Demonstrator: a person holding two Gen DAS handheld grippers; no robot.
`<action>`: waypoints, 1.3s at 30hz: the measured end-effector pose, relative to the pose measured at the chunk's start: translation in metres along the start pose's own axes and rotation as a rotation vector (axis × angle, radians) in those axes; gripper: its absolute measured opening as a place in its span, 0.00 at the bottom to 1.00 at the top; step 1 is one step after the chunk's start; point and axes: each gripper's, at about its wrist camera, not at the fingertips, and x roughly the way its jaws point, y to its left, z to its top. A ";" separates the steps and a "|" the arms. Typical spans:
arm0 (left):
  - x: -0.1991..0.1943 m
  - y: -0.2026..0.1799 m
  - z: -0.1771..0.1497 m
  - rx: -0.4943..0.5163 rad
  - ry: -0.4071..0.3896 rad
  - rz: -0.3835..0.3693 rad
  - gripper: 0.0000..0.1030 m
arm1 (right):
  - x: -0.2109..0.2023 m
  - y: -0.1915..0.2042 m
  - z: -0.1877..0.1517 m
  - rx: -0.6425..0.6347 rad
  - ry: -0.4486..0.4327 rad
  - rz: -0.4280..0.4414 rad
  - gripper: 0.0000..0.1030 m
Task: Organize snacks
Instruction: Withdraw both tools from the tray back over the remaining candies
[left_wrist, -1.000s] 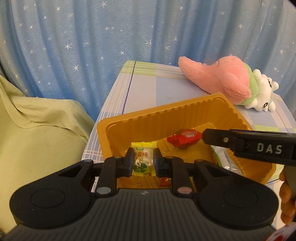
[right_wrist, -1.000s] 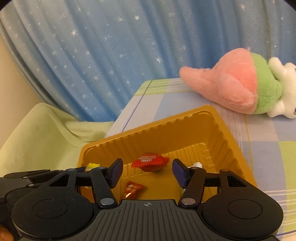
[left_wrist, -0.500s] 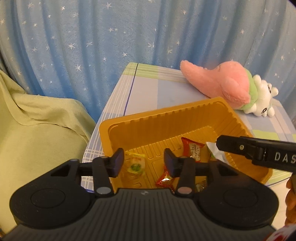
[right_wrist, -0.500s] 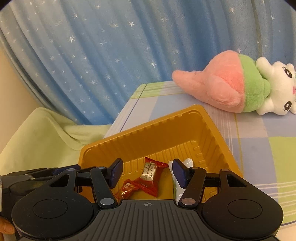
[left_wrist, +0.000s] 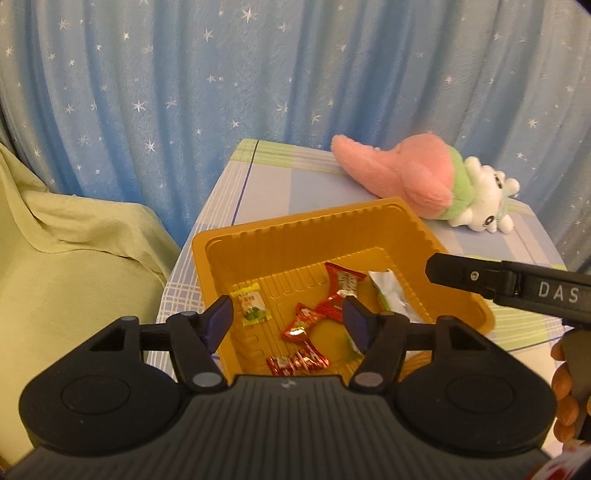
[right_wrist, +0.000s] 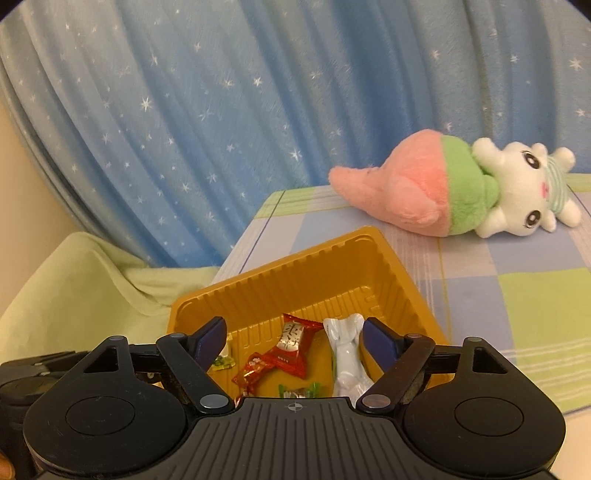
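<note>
A second on, my left gripper (left_wrist: 288, 319) has let the yellow candy (left_wrist: 252, 303) go and pulled back, fingers now spread wide and empty; the right gripper (right_wrist: 293, 334) is likewise agape and holding nothing. Every snack I can see lies in the tray (left_wrist: 295, 225) at the near left of the surface (left_wrist: 295, 184): yellow candy left, red packs (left_wrist: 334, 295) in the middle, white pack (right_wrist: 347, 354) right. I judge the sorting nearly done. The white pack's long axis runs near to far; the yellow candy points far, tilted slightly left.
</note>
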 end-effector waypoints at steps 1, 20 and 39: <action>-0.005 -0.002 -0.002 -0.001 -0.002 -0.007 0.61 | -0.006 -0.001 -0.002 0.007 -0.004 0.002 0.79; -0.110 -0.050 -0.058 0.033 -0.057 -0.093 0.63 | -0.125 -0.008 -0.054 0.011 -0.089 -0.020 0.81; -0.143 -0.086 -0.134 0.090 0.019 -0.131 0.63 | -0.197 -0.050 -0.127 0.058 -0.041 -0.081 0.82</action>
